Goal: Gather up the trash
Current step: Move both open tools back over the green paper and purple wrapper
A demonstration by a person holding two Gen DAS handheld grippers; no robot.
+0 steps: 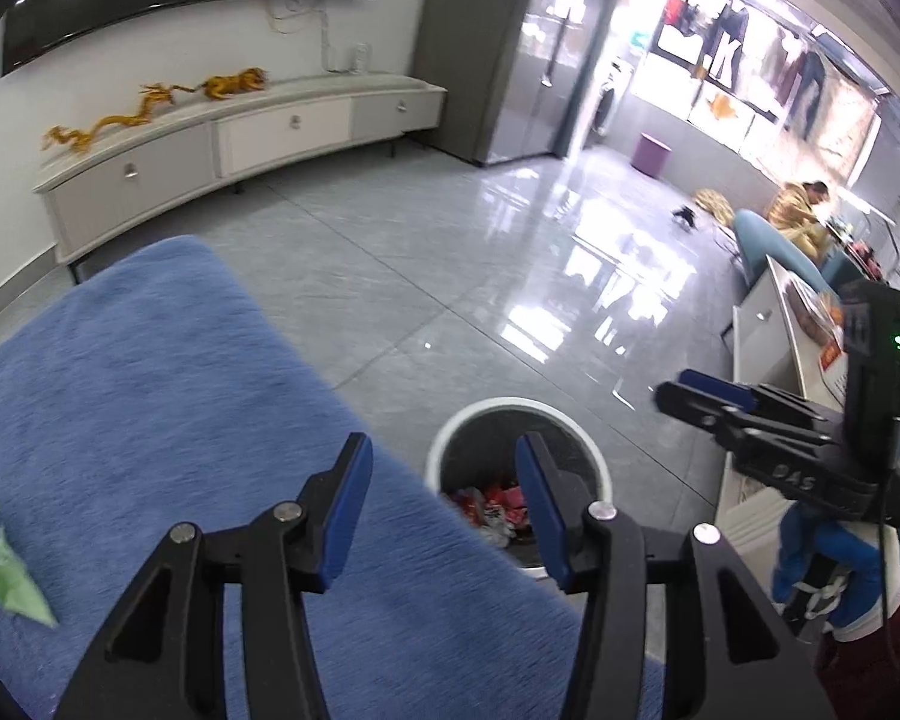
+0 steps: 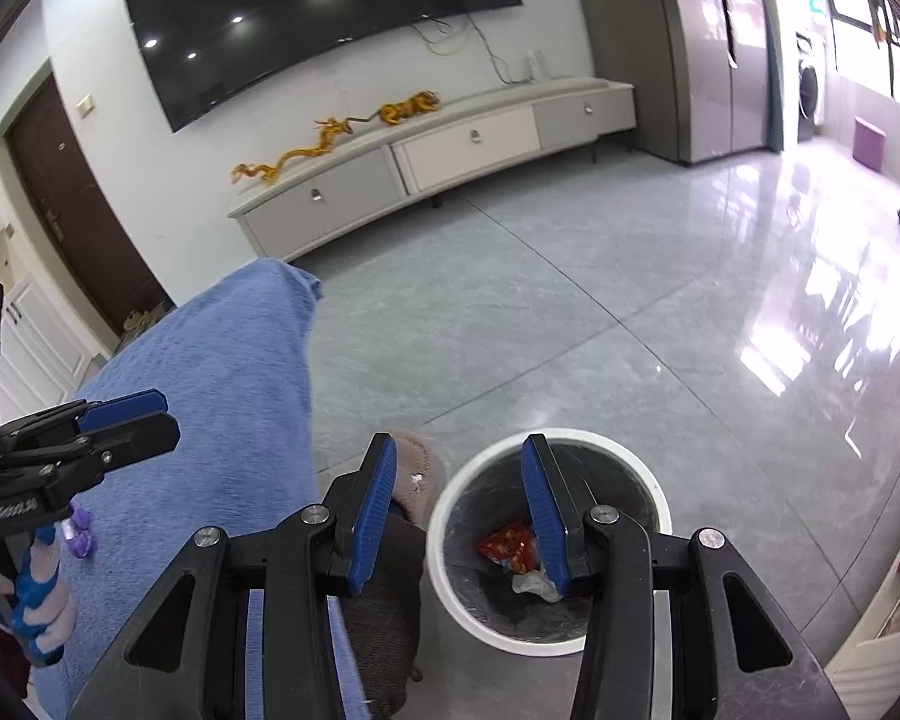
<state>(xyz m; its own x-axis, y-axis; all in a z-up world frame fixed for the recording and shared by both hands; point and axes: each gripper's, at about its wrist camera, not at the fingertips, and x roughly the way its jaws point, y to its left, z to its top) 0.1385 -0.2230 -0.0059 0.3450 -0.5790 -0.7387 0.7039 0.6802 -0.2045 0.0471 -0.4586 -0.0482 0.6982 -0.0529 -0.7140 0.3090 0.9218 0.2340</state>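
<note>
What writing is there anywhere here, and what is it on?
"045" or similar, raised on the right gripper: unsure.
White print on the left gripper: too blurred.
Wrappers in the bin: print too small.

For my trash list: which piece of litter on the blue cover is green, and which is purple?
The crumpled scrap at the blue cover's left edge is green. The small wrapper beside the left gripper is purple.
</note>
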